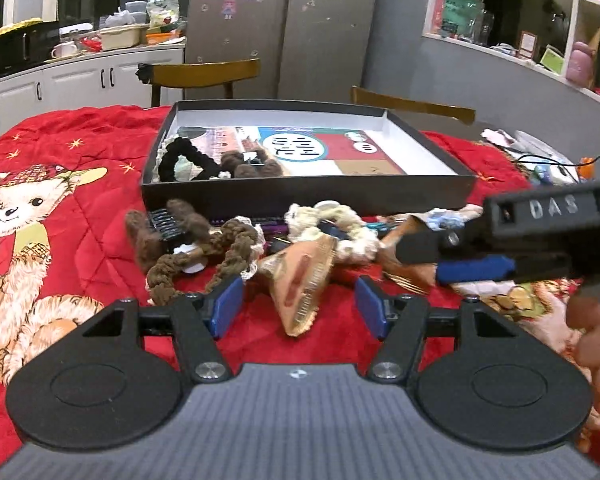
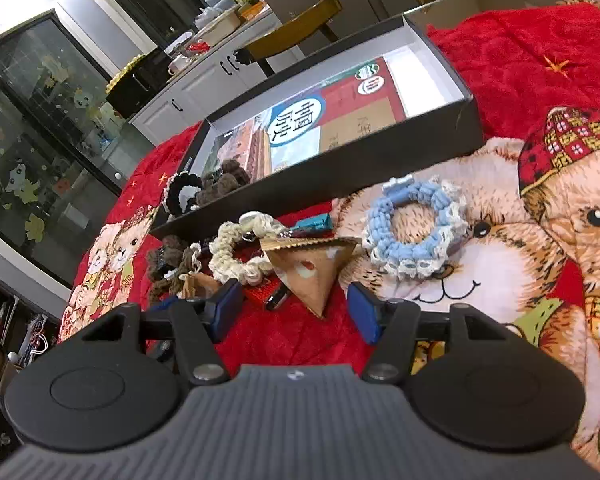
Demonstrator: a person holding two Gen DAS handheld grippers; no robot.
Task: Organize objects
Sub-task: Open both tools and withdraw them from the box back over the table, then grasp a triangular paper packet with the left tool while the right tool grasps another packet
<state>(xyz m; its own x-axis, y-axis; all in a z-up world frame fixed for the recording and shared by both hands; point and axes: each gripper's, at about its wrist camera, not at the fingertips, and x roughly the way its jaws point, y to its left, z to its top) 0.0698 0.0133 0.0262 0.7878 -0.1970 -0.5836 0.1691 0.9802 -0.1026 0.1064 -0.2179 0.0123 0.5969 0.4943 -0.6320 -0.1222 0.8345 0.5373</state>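
The left gripper (image 1: 299,307) tilted downward, jaws apart and empty. The right gripper (image 2: 291,307) matched it, gripping nothing.

before you a heap of hair ties (image 1: 204,256) and triangular packets (image 1: 304,280) lies on the cloth (image 1: 92,168), the open box (image 1: 300,196) just behind it holding two more ties (image 1: 188,160).

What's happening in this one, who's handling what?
A person holds a two-finger gripper in each hand over a table with a red blanket, sorting hair accessories. Both the left gripper and the right gripper are open and empty, each aimed at a tan triangular packet in the pile. A black box behind the pile already holds a black scrunchie and a brown one. A blue scrunchie and a cream one lie outside it.
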